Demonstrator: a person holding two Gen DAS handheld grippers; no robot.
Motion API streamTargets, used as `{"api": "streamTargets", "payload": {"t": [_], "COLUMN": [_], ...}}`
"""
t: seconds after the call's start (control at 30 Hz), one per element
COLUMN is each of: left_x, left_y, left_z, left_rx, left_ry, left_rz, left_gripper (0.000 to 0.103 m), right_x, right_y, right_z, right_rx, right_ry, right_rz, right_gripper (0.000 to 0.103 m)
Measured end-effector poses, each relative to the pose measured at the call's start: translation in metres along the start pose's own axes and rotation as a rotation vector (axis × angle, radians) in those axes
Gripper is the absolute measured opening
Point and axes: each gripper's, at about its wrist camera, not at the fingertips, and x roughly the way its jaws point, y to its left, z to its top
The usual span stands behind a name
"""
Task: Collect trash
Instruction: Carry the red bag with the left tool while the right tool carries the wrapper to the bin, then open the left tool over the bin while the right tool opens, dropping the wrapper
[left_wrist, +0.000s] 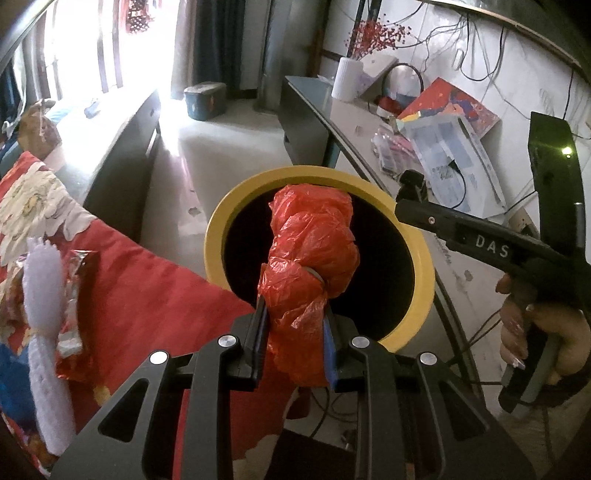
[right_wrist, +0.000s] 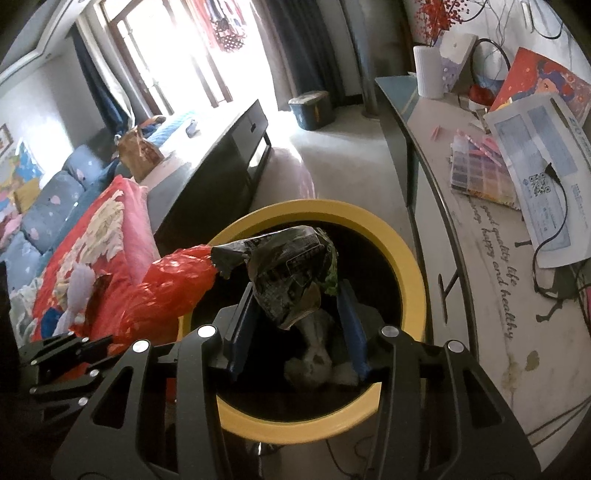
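A trash bin with a yellow rim (left_wrist: 424, 258) (right_wrist: 410, 258) stands on the floor between the sofa and a table. My left gripper (left_wrist: 295, 314) is shut on a crumpled red plastic bag (left_wrist: 314, 243) and holds it over the bin's mouth; the bag also shows in the right wrist view (right_wrist: 166, 284). My right gripper (right_wrist: 295, 299) is shut on a crumpled black printed wrapper (right_wrist: 291, 269) above the bin opening. White paper trash (right_wrist: 317, 354) lies inside the bin. My right gripper's body (left_wrist: 480, 243) shows at the right in the left wrist view.
A red floral blanket (left_wrist: 147, 288) covers the sofa on the left, with a lavender plush toy (left_wrist: 44, 302) and a shiny snack wrapper (left_wrist: 77, 280) on it. A table (right_wrist: 491, 280) with papers, a white vase and cables stands on the right. A dark low cabinet (right_wrist: 221, 155) stands behind.
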Motion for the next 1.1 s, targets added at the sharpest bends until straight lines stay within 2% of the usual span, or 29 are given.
{"api": "streamTargets", "payload": {"t": [0.1,0.17,0.3,0.4,0.47,0.6,0.7,1.1], "left_x": [0.006,0.010,0.016,0.017,0.016,0.007,-0.002,-0.048], "left_y": [-0.001,-0.001,-0.002,-0.001,0.001,0.007,0.012,0.032], "left_z": [0.001,0.002,0.005,0.005,0.006,0.005,0.005,0.003], "left_rx": [0.008,0.012,0.015,0.015,0.002,-0.027,-0.050,-0.115], "left_ry": [0.011,0.019,0.021,0.013,0.003,-0.023,-0.048,-0.149], "left_rz": [-0.001,-0.003,-0.011,-0.014,-0.023,-0.030,-0.027,0.026], "left_gripper": [0.024,0.024,0.027,0.042,0.058,0.072,0.076,0.085], "right_x": [0.002,0.003,0.003,0.003,0.002,-0.001,-0.003,-0.018], "right_y": [-0.001,-0.002,-0.004,-0.008,-0.010,-0.012,-0.011,0.011], "right_z": [-0.001,0.000,0.000,0.000,0.000,0.001,0.001,0.003], "right_rx": [0.002,0.004,0.013,0.033,0.041,0.050,0.047,-0.016], "right_ry": [0.006,0.009,0.008,0.002,-0.003,-0.016,-0.022,-0.062], "right_rz": [0.002,0.006,0.002,-0.004,-0.010,-0.019,-0.018,-0.003], "right_gripper": [0.038,0.044,0.050,0.056,0.059,0.064,0.068,0.070]}}
